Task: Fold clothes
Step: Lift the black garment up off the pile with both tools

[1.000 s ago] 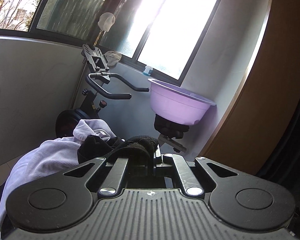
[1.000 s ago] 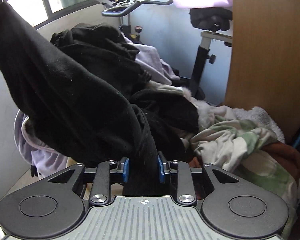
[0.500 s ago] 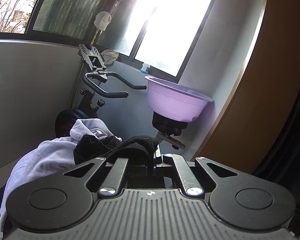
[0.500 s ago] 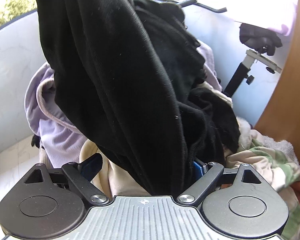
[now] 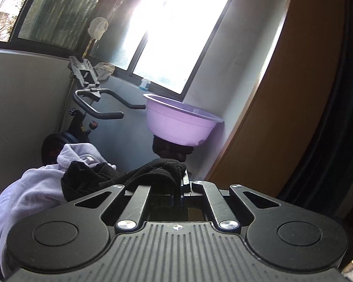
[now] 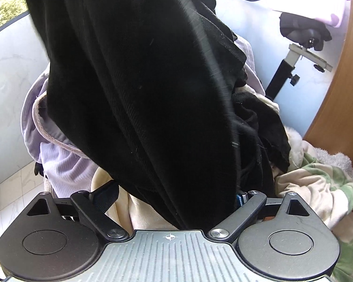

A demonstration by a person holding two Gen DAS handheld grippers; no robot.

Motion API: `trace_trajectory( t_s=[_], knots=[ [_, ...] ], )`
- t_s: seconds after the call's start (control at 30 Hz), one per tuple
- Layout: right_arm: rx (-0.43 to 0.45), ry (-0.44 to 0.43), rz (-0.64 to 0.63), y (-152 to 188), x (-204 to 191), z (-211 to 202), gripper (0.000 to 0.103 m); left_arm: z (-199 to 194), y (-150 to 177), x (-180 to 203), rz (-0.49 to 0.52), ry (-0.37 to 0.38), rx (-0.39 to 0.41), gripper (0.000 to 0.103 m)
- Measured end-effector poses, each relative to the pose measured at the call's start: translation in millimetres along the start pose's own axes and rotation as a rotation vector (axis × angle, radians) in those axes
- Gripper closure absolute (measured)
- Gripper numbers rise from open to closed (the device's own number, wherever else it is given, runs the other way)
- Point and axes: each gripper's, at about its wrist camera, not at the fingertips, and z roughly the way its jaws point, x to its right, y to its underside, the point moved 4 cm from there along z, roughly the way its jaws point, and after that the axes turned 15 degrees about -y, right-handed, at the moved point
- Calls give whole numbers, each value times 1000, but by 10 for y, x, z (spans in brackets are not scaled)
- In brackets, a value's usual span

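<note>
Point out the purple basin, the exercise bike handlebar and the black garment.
purple basin (image 5: 176,127): left wrist view, on its outer side wall.
exercise bike handlebar (image 5: 99,114): left wrist view, on the curved black grip.
black garment (image 6: 141,82): right wrist view, on the broad hanging middle of the cloth.

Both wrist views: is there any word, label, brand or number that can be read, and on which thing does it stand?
No text can be read in either view.
A small tag on the white garment shows a dark mark, too small to read.
The little blue-and-white container on the window sill is too blurred to read.
The purple basin and black garment show no print.
</note>
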Motion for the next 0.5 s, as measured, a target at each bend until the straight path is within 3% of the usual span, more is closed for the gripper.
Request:
trace_trajectory(
  t_s=[0.2, 0.3, 0.37, 0.5],
  knots=[
    [10, 10, 62, 21, 78, -14, 12, -119, -30, 272, 29, 166, 20, 98],
    [27, 7, 128, 38, 165, -51, 13, -153, -2, 387, 37, 283, -3, 98],
    [39, 6, 176, 53, 229, -91, 29, -192, 38, 491, 69, 337, -2, 98],
    [75, -3, 278, 86, 358, -220, 30, -253, 51, 551, 49, 429, -2, 98]
  ],
)
